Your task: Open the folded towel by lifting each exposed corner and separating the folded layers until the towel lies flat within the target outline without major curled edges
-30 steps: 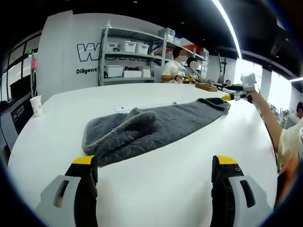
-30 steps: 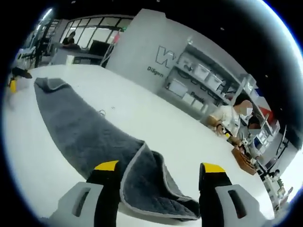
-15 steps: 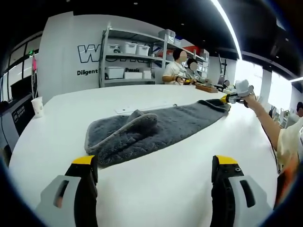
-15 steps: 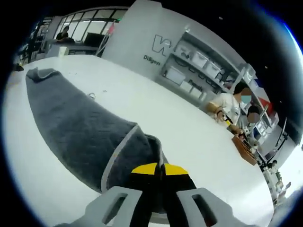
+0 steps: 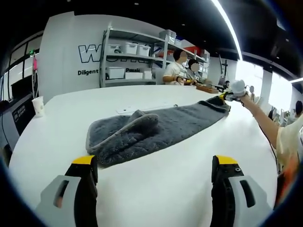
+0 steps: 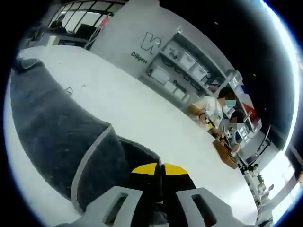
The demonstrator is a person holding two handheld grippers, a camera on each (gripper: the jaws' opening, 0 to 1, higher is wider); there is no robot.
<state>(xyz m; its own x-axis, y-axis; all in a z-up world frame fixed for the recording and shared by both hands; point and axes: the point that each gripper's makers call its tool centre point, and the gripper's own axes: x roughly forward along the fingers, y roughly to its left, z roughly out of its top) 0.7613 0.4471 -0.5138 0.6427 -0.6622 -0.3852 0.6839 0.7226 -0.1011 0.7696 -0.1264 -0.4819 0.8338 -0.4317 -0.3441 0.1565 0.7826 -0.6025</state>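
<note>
Our right gripper [image 6: 159,168] has its yellow-tipped jaws pressed together on the near corner of the grey towel [image 6: 52,127], which stretches away from it along the white table [image 6: 142,118]. In the left gripper view we see the right gripper [image 5: 226,97] at the towel's [image 5: 156,125] far end. Our left gripper [image 5: 154,165] hangs with jaws spread wide, apart from the towel, whose folded end lies just beyond its tips.

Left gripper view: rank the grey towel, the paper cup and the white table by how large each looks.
1. white table
2. grey towel
3. paper cup
The cup stands farther from the camera, so its real size is unsure.
</note>
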